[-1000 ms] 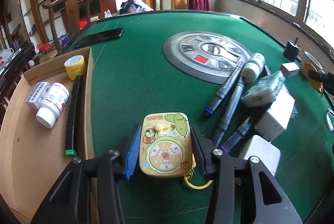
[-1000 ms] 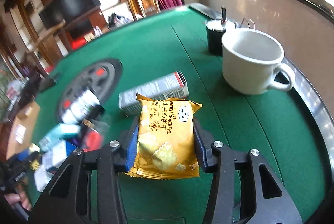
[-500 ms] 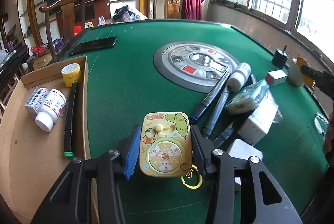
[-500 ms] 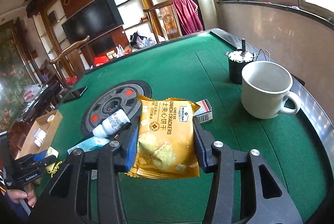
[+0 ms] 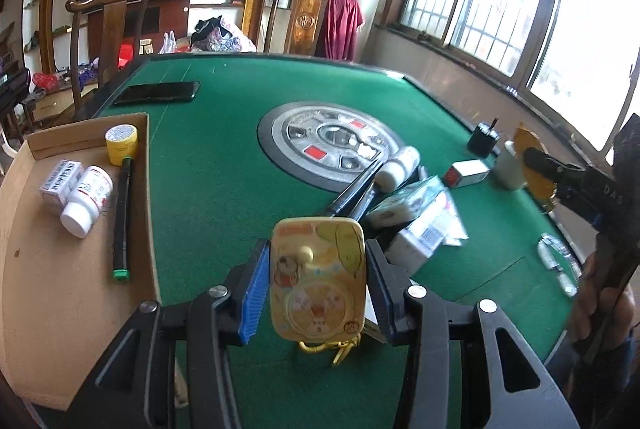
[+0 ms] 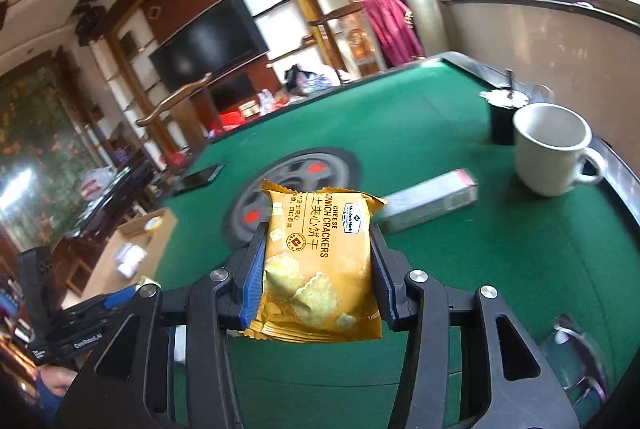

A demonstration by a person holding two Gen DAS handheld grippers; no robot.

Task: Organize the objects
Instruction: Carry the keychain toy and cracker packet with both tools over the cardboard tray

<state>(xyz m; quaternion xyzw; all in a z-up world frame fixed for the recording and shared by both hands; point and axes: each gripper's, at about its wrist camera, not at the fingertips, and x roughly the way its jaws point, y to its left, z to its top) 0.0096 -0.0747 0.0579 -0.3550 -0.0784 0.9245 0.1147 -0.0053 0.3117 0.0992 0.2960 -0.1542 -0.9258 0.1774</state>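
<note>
**Both tools loaded above the green worktop**

The left tool (image 5: 318, 279) is held above the green worktop (image 5: 208, 189), its fingers pointing forward over the felt, clenched on a yellow cartoon-printed toy case (image 5: 318, 277). The case stands upright between the blue-edged pads, its top rising above the fingertips, and a gold clasp (image 5: 332, 345) hangs from its lower edge. To the left of this tool an open cardboard box (image 5: 60, 269) sits at the worktop's edge, holding a white pill bottle (image 5: 86, 199), a small barcoded carton (image 5: 60, 183), a yellow jar (image 5: 121, 143) and a black marker with a green end (image 5: 122, 215). Ahead and to the right lies a heap of markers, a white bottle (image 5: 398, 169) and packets, near the round centre panel (image 5: 332, 145). A dark phone (image 5: 158, 92) lies far up the felt.

The right tool (image 6: 318, 269) is raised higher and tilted, gripping a yellow cheese cracker packet (image 6: 318, 265) by its two sides; the packet's crimped top stands above the fingers and its bottom seam droops below them. Beyond it on the felt lie a grey carton (image 6: 430, 199), a white mug (image 6: 552, 147) and a black cup (image 6: 502, 117) beside the mug
</note>
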